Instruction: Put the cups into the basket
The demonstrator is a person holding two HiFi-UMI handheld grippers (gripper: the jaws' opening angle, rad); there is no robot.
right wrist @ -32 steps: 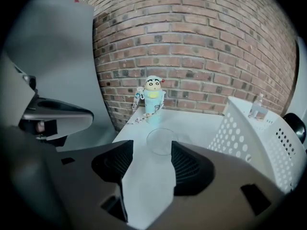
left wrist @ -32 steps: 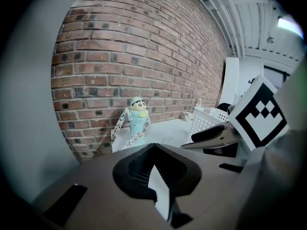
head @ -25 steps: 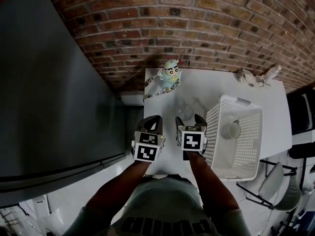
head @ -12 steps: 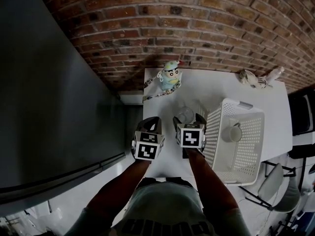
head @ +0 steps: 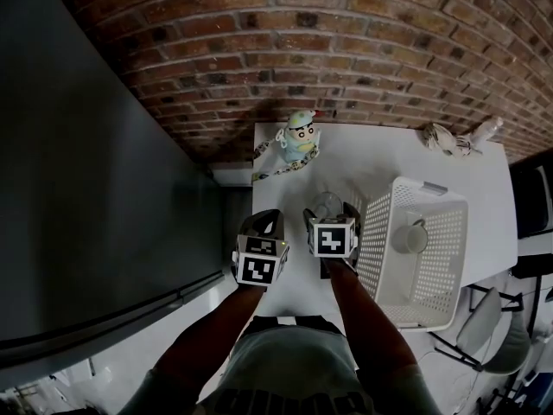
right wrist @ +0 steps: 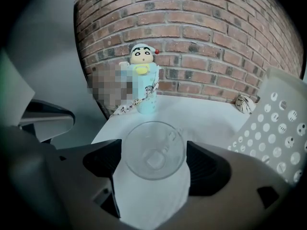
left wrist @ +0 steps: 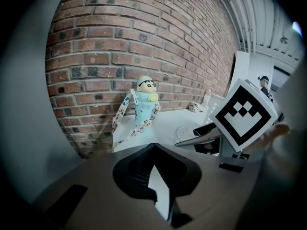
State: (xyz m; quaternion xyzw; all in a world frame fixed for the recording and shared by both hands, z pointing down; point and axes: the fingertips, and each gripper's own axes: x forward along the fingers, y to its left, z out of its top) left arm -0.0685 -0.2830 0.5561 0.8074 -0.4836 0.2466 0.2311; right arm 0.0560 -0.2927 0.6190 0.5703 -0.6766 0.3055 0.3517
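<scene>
A clear glass cup (head: pixel 326 204) (right wrist: pixel 153 150) stands upright on the white table (head: pixel 380 158), left of the white perforated basket (head: pixel 432 275) (right wrist: pixel 283 133). A white mug (head: pixel 409 237) lies inside the basket. My right gripper (head: pixel 328 209) (right wrist: pixel 153 163) straddles the glass cup. Its jaws are opening, one pad on each side of the glass, close to it but not pressing. My left gripper (head: pixel 266 217) (left wrist: pixel 153 150) hovers at the table's left edge, its jaws together with nothing in them.
A cartoon-figure bottle (head: pixel 299 137) (left wrist: pixel 145 104) (right wrist: pixel 142 80) with a patterned strap stands at the table's back left, by the brick wall. A crumpled cloth bundle (head: pixel 445 138) lies at the back right. A dark panel flanks the table's left.
My right gripper has edged forward round the glass cup with its jaws spread a little wider. The left gripper has hardly moved.
</scene>
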